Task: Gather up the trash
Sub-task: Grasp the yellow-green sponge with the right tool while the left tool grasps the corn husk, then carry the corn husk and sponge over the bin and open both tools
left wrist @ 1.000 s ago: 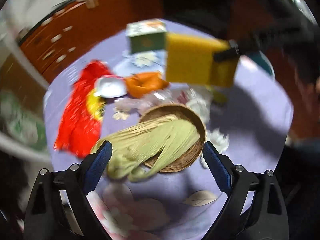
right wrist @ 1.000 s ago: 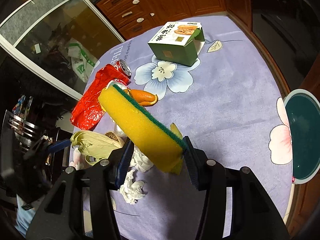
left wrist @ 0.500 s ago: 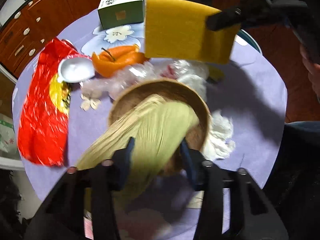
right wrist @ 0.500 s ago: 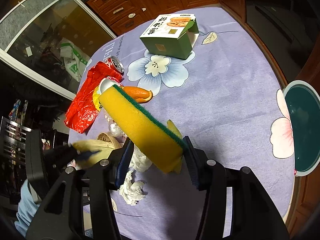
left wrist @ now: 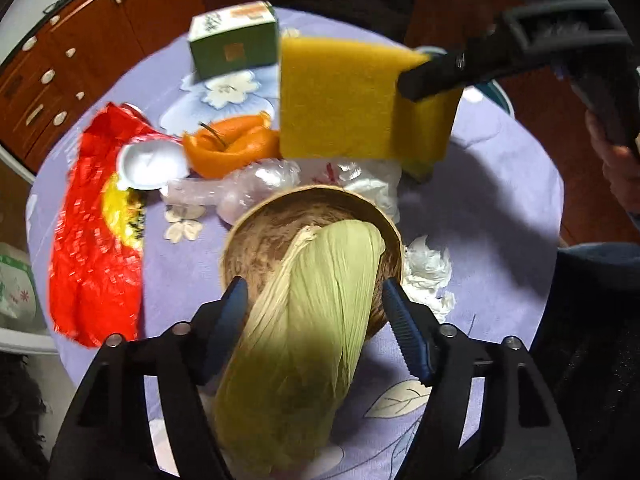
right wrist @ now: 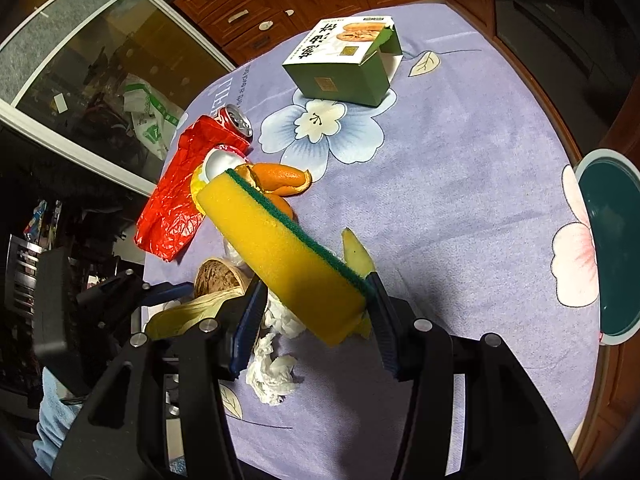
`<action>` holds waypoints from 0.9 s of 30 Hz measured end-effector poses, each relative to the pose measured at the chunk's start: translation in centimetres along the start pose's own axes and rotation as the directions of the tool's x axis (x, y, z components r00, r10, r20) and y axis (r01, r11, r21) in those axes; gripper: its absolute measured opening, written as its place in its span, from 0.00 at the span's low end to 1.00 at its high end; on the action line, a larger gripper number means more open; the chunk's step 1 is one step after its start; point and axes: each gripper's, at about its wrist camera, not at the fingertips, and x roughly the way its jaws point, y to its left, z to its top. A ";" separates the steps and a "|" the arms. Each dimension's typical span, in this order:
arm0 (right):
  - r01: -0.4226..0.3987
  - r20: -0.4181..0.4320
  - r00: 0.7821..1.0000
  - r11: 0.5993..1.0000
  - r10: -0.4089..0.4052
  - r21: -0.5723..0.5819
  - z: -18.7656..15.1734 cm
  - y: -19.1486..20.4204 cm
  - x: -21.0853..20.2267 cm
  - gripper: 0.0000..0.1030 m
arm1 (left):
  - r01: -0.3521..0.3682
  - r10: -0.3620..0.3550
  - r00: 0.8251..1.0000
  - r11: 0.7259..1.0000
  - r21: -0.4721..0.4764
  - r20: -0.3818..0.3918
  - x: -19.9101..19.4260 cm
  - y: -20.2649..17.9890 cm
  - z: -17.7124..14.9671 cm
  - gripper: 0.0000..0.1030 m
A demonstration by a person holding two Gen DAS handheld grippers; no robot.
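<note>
Left wrist view: the corn husk [left wrist: 304, 320] is held between the fingers of the left gripper [left wrist: 316, 320], its tip over the wooden bowl [left wrist: 256, 240]; crumpled tissue [left wrist: 428, 276] lies just beside the bowl on the purple floral tablecloth [left wrist: 500, 208]. Right wrist view: the yellow sponge [right wrist: 280, 256] is clamped in the right gripper [right wrist: 316, 308], raised above the cloth; orange peel [right wrist: 284, 178], a red wrapper [right wrist: 176, 208], a soda can [right wrist: 236, 120] and a green box [right wrist: 344, 76] are spread beyond.

A round surface [right wrist: 460, 184] wears a lilac cloth printed with pale flowers. At its edge sits a dark teal bowl with a white rim [right wrist: 612, 248]. Behind stand reddish-brown wooden cabinets with pale knobs [right wrist: 280, 4] and a white-framed glass door [right wrist: 80, 60].
</note>
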 end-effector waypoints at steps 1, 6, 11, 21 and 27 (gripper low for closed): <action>-0.001 0.003 1.000 1.000 0.001 0.004 0.0 -0.1 -0.1 0.47 | -0.004 0.004 1.000 1.000 0.009 -0.023 0.6 0.0 0.0 0.69; -0.006 0.003 1.000 1.000 0.006 0.015 -0.3 -0.7 -0.4 0.47 | 0.036 -0.038 0.999 0.998 -0.043 -0.038 1.8 0.6 -0.5 0.59; -0.016 0.013 1.000 0.999 0.016 0.034 -0.6 -1.4 -0.7 0.47 | 0.045 -0.044 0.999 0.990 -0.132 0.008 1.0 0.4 -1.3 0.19; -0.073 0.083 0.994 0.995 0.067 0.071 -1.0 -3.6 -3.4 0.47 | 0.051 -0.004 0.989 0.945 -0.323 0.146 -5.1 0.1 -1.1 0.15; -0.099 0.154 0.985 0.988 0.081 0.115 -1.1 -6.6 -6.4 0.47 | 0.092 -0.020 0.974 0.946 -0.312 0.227 -6.7 -3.0 4.4 0.15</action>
